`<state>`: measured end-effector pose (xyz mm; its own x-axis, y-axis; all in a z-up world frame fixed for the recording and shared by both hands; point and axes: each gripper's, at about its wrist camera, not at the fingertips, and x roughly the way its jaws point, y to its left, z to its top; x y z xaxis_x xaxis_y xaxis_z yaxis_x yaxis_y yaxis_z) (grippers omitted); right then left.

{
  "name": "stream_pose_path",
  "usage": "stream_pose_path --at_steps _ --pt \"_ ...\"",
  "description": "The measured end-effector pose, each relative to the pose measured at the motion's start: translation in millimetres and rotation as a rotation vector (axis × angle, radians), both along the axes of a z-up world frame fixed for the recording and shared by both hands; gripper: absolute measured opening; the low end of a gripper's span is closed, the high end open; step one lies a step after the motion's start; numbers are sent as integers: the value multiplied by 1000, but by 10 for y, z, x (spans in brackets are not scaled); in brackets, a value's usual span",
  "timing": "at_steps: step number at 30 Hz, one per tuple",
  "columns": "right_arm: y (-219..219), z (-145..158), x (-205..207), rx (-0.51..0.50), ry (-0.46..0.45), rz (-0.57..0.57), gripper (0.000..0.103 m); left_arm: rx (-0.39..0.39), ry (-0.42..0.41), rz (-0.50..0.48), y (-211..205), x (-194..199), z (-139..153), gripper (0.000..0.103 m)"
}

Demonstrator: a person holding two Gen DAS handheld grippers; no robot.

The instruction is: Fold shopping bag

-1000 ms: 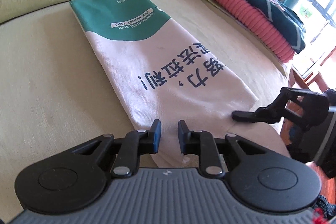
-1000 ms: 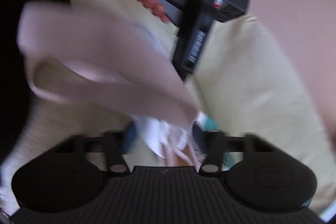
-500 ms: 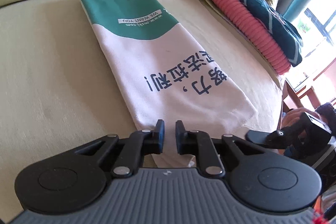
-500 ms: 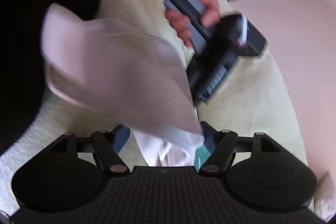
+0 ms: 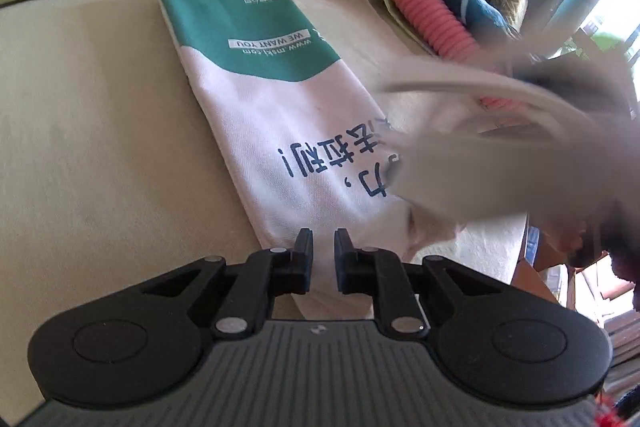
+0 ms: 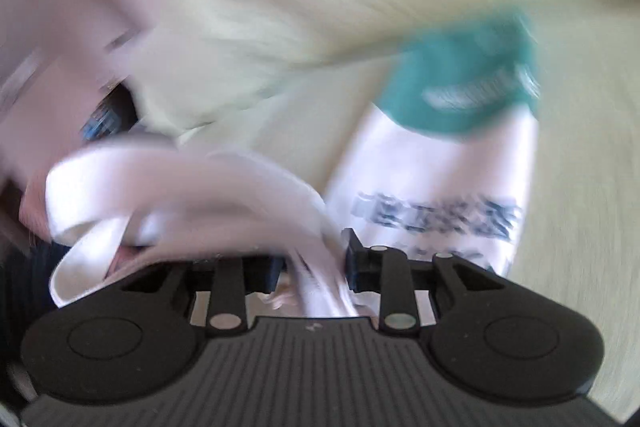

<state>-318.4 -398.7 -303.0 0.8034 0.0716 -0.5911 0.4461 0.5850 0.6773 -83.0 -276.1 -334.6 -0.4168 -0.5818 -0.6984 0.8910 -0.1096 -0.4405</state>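
right tongs [image 6: 312,263] closing on bag handles [image 6: 168,183].

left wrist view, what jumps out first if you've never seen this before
The long white shopping bag with its teal end and dark printed characters lies flat along the cream sofa, running away from the left gripper at its near edge. At right, its pale handles sweep across as a blur. Beyond them a pink ribbed roll lies at the sofa's far end.
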Motion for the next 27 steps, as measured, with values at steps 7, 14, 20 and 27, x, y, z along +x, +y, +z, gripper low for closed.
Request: stream_pose_path --at_steps 7,14,20,27 --pt "-18 -319 -12 225 12 -137 26 -213 -86 -50 317 -128 616 21" --pt "289 -128 -177 28 1 -148 34 -311 -86 -161 -198 -451 690 23" --pt "583 23 -470 -206 -20 -99 36 -70 -71 -174 -793 -419 160 16" --pt "1074 292 -549 -557 101 -15 48 27 4 -101 -819 -274 -41 5"
